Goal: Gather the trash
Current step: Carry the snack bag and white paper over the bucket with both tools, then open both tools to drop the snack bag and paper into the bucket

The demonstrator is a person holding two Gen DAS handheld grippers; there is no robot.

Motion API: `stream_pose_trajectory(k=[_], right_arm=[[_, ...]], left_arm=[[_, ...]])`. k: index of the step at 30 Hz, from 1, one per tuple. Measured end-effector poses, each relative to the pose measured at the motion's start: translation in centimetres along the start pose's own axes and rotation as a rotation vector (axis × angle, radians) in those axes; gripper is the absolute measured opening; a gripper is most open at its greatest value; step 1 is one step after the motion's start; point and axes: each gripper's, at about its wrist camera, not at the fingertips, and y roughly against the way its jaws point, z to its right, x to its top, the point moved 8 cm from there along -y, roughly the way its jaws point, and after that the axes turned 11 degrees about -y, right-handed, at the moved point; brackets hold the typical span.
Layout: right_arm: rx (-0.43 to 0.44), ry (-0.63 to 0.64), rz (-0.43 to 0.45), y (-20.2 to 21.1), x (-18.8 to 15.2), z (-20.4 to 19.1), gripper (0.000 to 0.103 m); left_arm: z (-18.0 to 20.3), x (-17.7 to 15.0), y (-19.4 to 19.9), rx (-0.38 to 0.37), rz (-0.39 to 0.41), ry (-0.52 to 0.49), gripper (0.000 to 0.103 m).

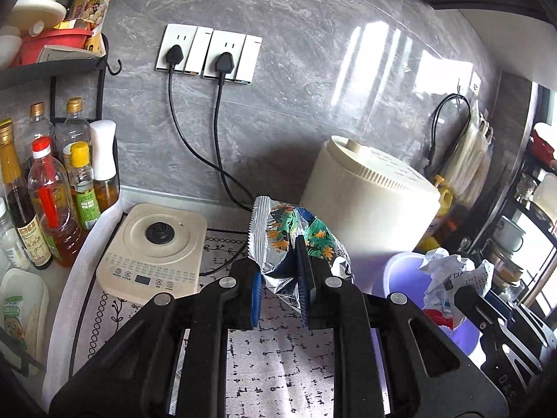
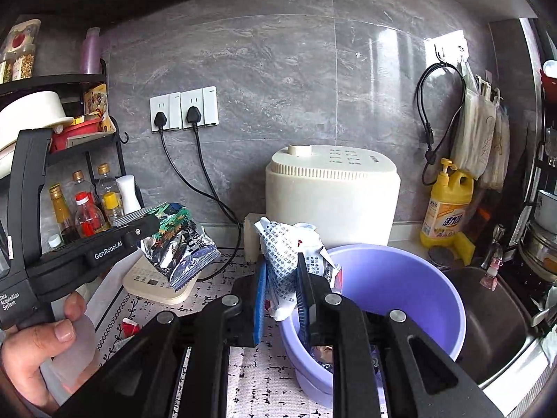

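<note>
Nearest to you, your right gripper point(image 2: 282, 289) has its blue-padded jaws clamped on a crumpled white printed paper wrapper point(image 2: 289, 244), held right at the near rim of the round lilac plastic basin point(image 2: 417, 278). Part of the wrapper hangs outside that rim, so if you let go here it could slide down the outer wall onto the patterned counter mat point(image 2: 264, 376). Move further over the basin's hollow before you open.

Your left gripper point(image 1: 278, 278) is clamped on a crinkled silver foil snack bag with a green and orange print point(image 1: 289, 233), held in the air above the mat, left of the basin. Only a fold of the foil appears to sit between the pads; it looks slippery, and a quick swing might shake it loose.

Beyond it, the cream square kettle base point(image 1: 153, 247) and its black power cords point(image 1: 209, 146) lie under your path, and the tall white cylindrical appliance point(image 2: 330, 195) stands just behind the basin. A wide sweep could catch either.
</note>
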Motion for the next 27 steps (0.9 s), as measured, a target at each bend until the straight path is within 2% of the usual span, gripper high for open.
stream_pose_trajectory(k=[2, 4, 11, 18, 20, 21, 22, 24, 27], right_arm=[[-0.058, -0.020, 0.013, 0.3, 0.4, 1.9, 0.024], [-0.099, -0.040, 0.022, 0.7, 0.6, 3.6, 0.038], [-0.209, -0.110, 0.031, 2.4, 0.3, 8.5, 0.041], [-0.312, -0.180, 0.030, 4.5, -0.6, 12.5, 0.041], [-0.333, -0.187, 0.026, 5.0, -0.9, 13.1, 0.042], [-0.345, -0.186, 0.023, 5.1, -1.0, 13.2, 0.042], [-0.357, -0.183, 0.020, 5.4, -1.2, 13.4, 0.042], [-0.374, -0.180, 0.019, 5.7, -1.3, 13.4, 0.042], [-0.384, -0.180, 0.029, 6.4, -1.4, 13.3, 0.049]], left_arm=[[1.8, 0.5, -0.4, -0.038, 0.006, -0.021, 0.017], [3.7, 1.1, -0.7, -0.074, 0.013, -0.040, 0.017], [9.6, 1.9, -2.3, -0.199, 0.006, -0.091, 0.017], [14.5, 0.9, -3.7, -0.315, -0.031, -0.134, 0.017], [15.6, 0.4, -4.2, -0.349, -0.052, -0.139, 0.027], [16.0, 0.1, -4.5, -0.351, -0.061, -0.142, 0.047], [16.3, -0.1, -4.6, -0.353, -0.058, -0.142, 0.055], [16.8, -0.4, -4.7, -0.363, -0.058, -0.153, 0.059], [17.4, -0.6, -4.6, -0.373, -0.056, -0.171, 0.074]])
